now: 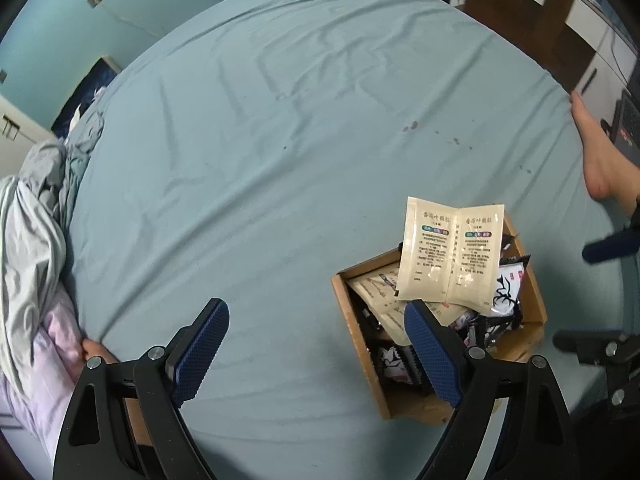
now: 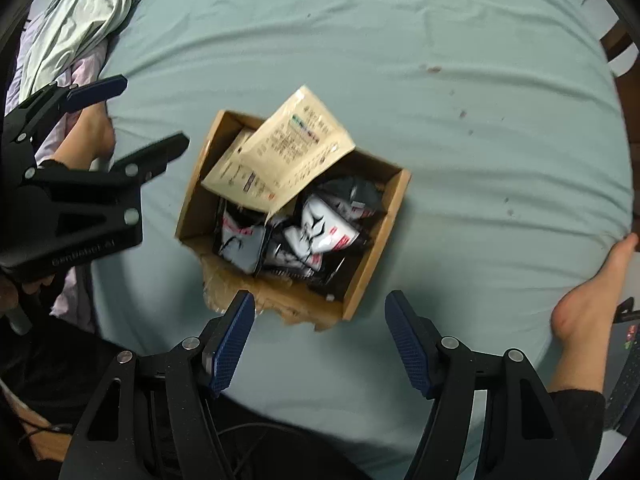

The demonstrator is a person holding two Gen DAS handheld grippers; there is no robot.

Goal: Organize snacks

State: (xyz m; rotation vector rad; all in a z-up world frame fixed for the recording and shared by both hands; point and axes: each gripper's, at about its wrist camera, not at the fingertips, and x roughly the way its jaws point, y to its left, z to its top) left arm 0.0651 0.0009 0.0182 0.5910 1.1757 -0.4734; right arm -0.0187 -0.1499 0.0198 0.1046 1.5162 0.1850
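Note:
An open cardboard box [image 1: 360,344] [image 2: 376,248] lies on the teal bed sheet [image 1: 280,140] and holds several black-and-white snack packets [image 2: 320,228] [image 1: 506,288]. A cream double sachet [image 1: 452,256] [image 2: 288,148] stands tilted on top of them, leaning over the box's far corner. My left gripper [image 1: 316,306] [image 2: 150,112] hangs open over bare sheet to the left of the box, its right pad overlapping the box in its own view. My right gripper [image 2: 320,300] [image 1: 580,292] is open just short of the box's torn near flap, nothing between its fingers.
A person's bare foot [image 1: 596,152] [image 2: 588,292] rests on the sheet right of the box, another foot [image 2: 88,136] to the left. Crumpled bedding [image 1: 32,220] [image 2: 88,12] is piled at the left edge. A dark device [image 1: 628,124] sits at the right, a wooden chair [image 1: 520,8] beyond the bed.

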